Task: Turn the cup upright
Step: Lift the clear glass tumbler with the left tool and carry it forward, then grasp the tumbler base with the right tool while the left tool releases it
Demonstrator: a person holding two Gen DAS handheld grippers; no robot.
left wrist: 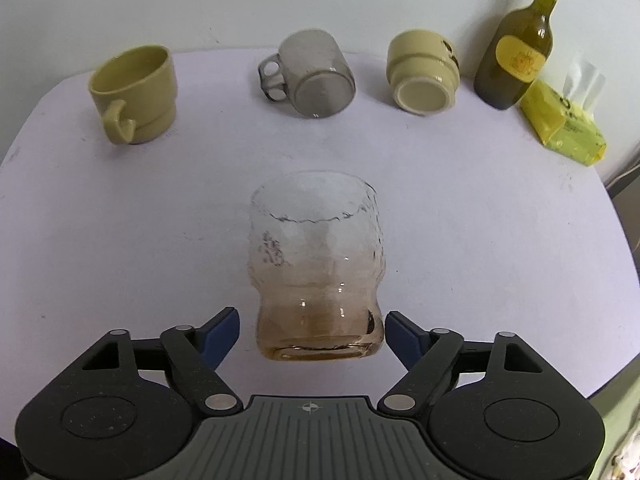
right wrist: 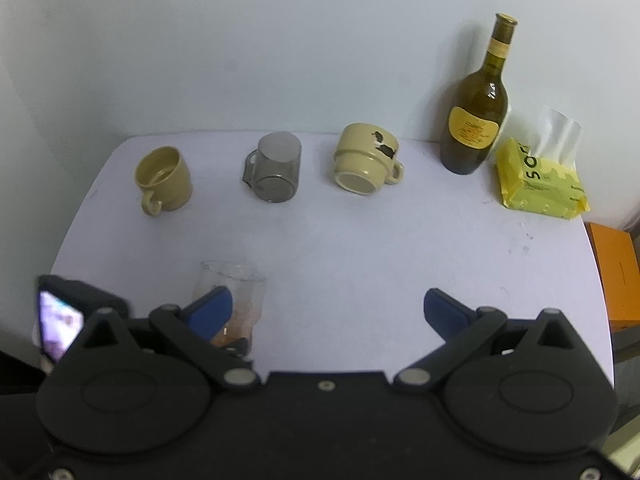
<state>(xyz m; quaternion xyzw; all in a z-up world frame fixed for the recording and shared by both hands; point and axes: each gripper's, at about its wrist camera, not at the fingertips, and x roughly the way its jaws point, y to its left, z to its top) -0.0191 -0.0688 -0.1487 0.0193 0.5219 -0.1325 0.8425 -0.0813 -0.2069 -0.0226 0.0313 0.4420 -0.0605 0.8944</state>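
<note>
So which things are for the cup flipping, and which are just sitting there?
For the job:
left tongs, open around the glass cup
grey mug on its side
cream mug on its side

Just sitting there:
yellow mug, upright
bottle
tissue pack
right tongs

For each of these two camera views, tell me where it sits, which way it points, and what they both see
Left wrist: on the left gripper, facing the wall; its open blue fingers flank the amber-bottomed glass.
Right wrist: on the right gripper, higher and further right, open over bare table; the left gripper's body shows too.
Shared: the glass, three mugs, olive bottle, yellow tissue pack.
</note>
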